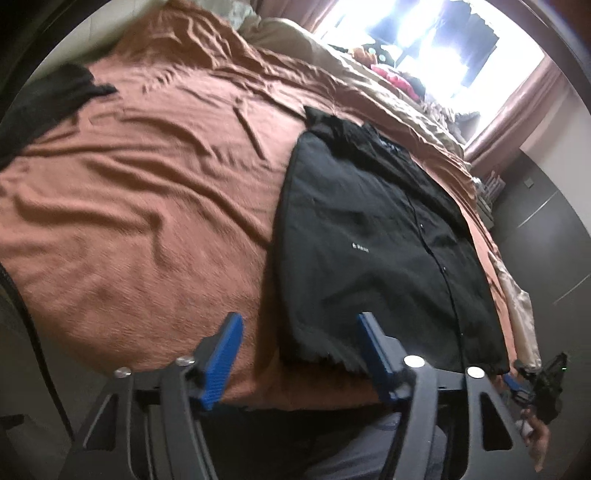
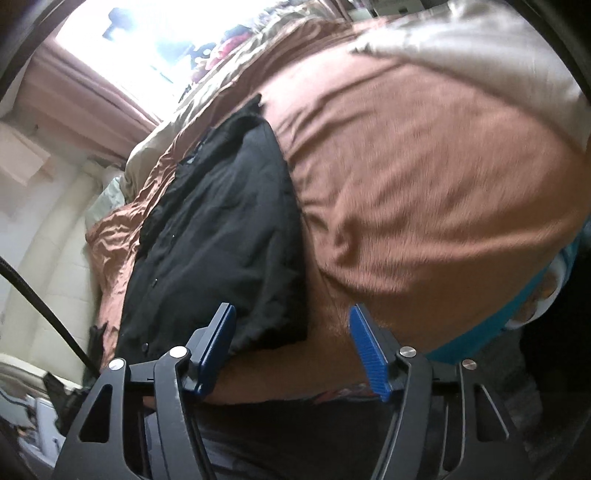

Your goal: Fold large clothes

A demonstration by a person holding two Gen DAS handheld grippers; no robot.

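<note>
Left gripper (image 1: 299, 354): hovering low over the near edge of the bed, its blue ribbed pads (image 1: 221, 362) standing apart with nothing pressed between them; the near left corner of the jacket's hem is lying in the gap between the jaws, unclamped.
Right gripper (image 2: 293, 349): also spread, its blue ribbed pads (image 2: 367, 354) standing clear of the cloth; the jacket's near right corner is sitting just beside the left-hand finger, and bare bedspread is showing in the gap.
Black button-front jacket (image 1: 373, 240): lying flat on the bed toward its window side, front placket up, collar pointing away toward the window, hem lying along the near edge; a small white logo is showing on the chest, too blurred to read.
Rust-brown wrinkled bedspread (image 1: 147, 184): covering most of the bed, creased and rumpled.
Beige bedding (image 1: 280, 33): bunching at the far end, beside the bright window (image 1: 436, 40) with dusty-pink curtains.
Second dark garment (image 1: 48, 99): lying on the bedspread, well apart from the jacket.
Person's hand (image 1: 535, 435): gripping the other tool's handle in the left wrist view.
</note>
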